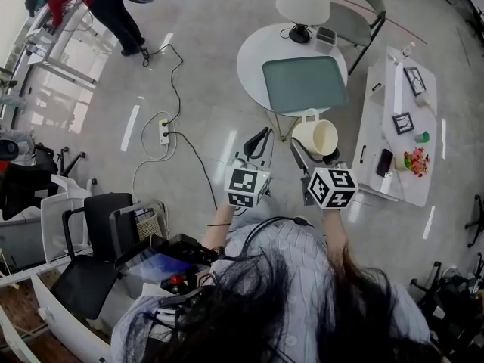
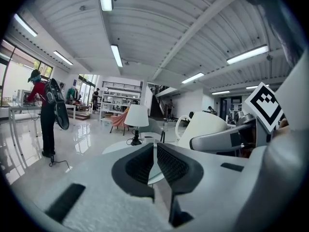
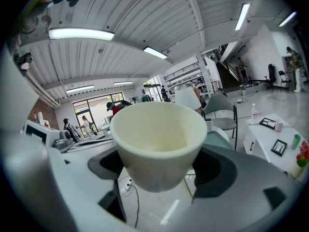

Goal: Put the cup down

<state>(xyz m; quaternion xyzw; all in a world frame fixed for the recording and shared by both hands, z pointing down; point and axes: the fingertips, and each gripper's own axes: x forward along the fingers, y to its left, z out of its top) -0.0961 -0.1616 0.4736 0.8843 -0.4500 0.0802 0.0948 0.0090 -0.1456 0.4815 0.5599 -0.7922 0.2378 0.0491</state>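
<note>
Jaws of the right gripper [image 3: 155,173] are spread around the lower body of the cream cup [image 3: 157,139], one pad on each side. The grip keeps the cup upright with its empty mouth up, so it seems unlikely to tip while held in the air. The left gripper [image 2: 154,161] has its jaws drawn almost together, leaving only a thin slit with nothing in it. It hangs at 9 o'clock of the right one, probably kept aside because the job needs one gripper. In the head view a round white table [image 1: 249,59] lies at 12 o'clock, carrying a teal tray [image 1: 302,82] and a lamp [image 1: 302,2]. The cup appears short of the table's near rim, over the floor. The tray looks like the likeliest landing spot, so a forward reach seems needed before lowering.
</note>
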